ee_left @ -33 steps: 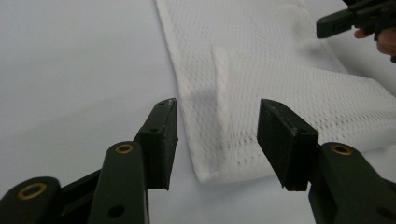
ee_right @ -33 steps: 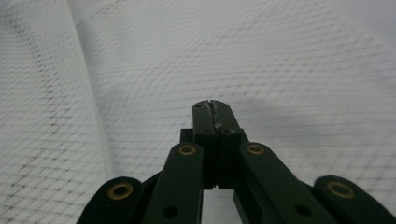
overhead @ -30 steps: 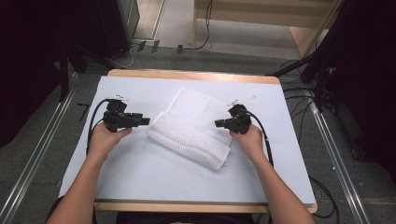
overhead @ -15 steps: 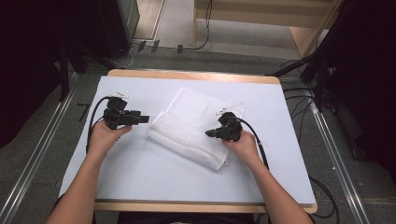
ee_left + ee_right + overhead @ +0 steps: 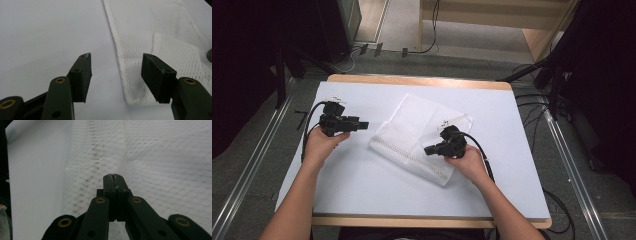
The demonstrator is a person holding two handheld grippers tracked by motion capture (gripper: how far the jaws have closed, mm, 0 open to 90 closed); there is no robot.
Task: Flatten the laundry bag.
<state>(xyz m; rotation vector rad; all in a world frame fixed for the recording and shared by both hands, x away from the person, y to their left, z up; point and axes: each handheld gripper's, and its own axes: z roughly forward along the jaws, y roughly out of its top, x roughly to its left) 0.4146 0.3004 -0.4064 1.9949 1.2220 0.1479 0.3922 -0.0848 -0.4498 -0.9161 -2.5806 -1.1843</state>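
Observation:
A white mesh cloth [image 5: 412,135] lies folded and slanted in the middle of the white table top [image 5: 362,195]. My left gripper [image 5: 363,124] sits just off the cloth's left corner and points at it. Its jaws have just been opening and stand open, and nothing is pressed between them. In the left gripper view [image 5: 117,58] the cloth's corner [image 5: 150,30] lies just beyond the right pad. My right gripper [image 5: 427,150] is over the cloth's right half, near its front edge. In the right gripper view [image 5: 113,176] its jaws are shut tip to tip above the mesh [image 5: 162,157], with no fold caught in them.
The table's wooden edge [image 5: 422,80] runs along the back. Metal rails [image 5: 572,170] flank the table on both sides. Cables [image 5: 532,100] lie on the floor at the right and behind. Dark equipment [image 5: 332,25] stands at the back left.
The right gripper slid left and toward the person, from the cloth's right edge onto the cloth. The left hand stayed in place, its jaws slightly wider.

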